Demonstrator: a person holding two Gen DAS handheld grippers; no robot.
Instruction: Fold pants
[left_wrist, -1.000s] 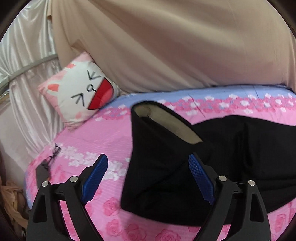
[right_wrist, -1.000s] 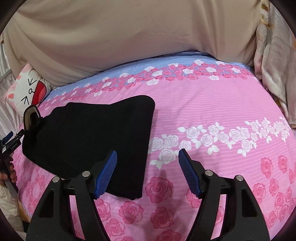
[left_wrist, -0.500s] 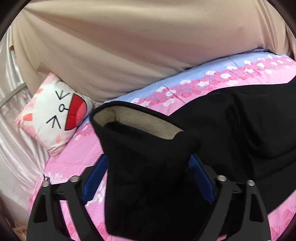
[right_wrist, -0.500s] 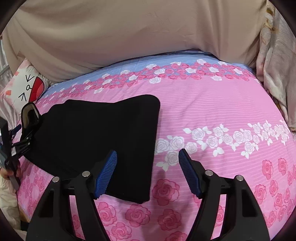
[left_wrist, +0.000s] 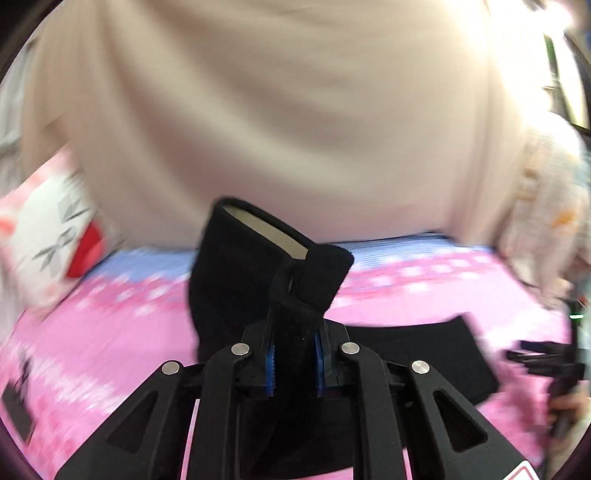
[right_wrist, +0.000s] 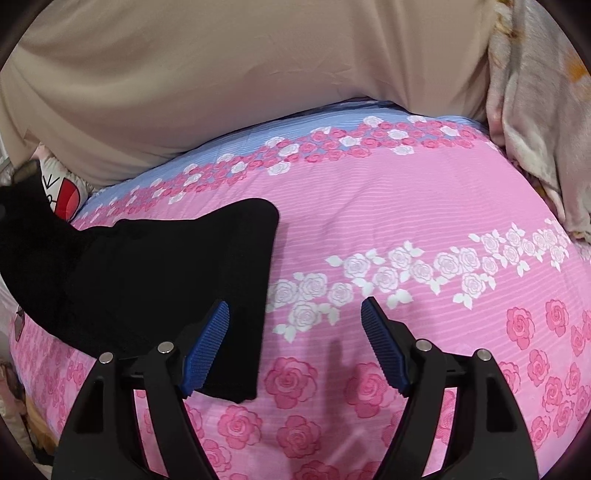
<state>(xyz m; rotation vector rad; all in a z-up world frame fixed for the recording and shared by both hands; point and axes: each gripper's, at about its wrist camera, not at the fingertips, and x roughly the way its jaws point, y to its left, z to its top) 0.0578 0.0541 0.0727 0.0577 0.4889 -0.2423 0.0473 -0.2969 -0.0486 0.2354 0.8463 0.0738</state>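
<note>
The black pants (right_wrist: 155, 269) lie partly folded on the pink rose bedspread (right_wrist: 406, 221). My left gripper (left_wrist: 293, 365) is shut on the pants' waistband end (left_wrist: 258, 266), which stands lifted above the bed and shows its beige lining. The rest of the pants (left_wrist: 424, 350) stays flat on the bed to the right. My right gripper (right_wrist: 295, 343) is open and empty, hovering over the pants' near right corner, its left pad (right_wrist: 207, 343) above the black cloth.
A cat-face pillow (left_wrist: 55, 236) leans at the left against a beige curtain (right_wrist: 221, 74). A pale blanket (right_wrist: 535, 110) hangs at the right edge. The right gripper and hand show at the far right of the left wrist view (left_wrist: 554, 373). A dark flat object (left_wrist: 16, 413) lies at the bed's left edge.
My left gripper has closed on the waistband end and lifted it up from the bed. My right gripper has shifted slightly toward the pants' right edge and stays open.
</note>
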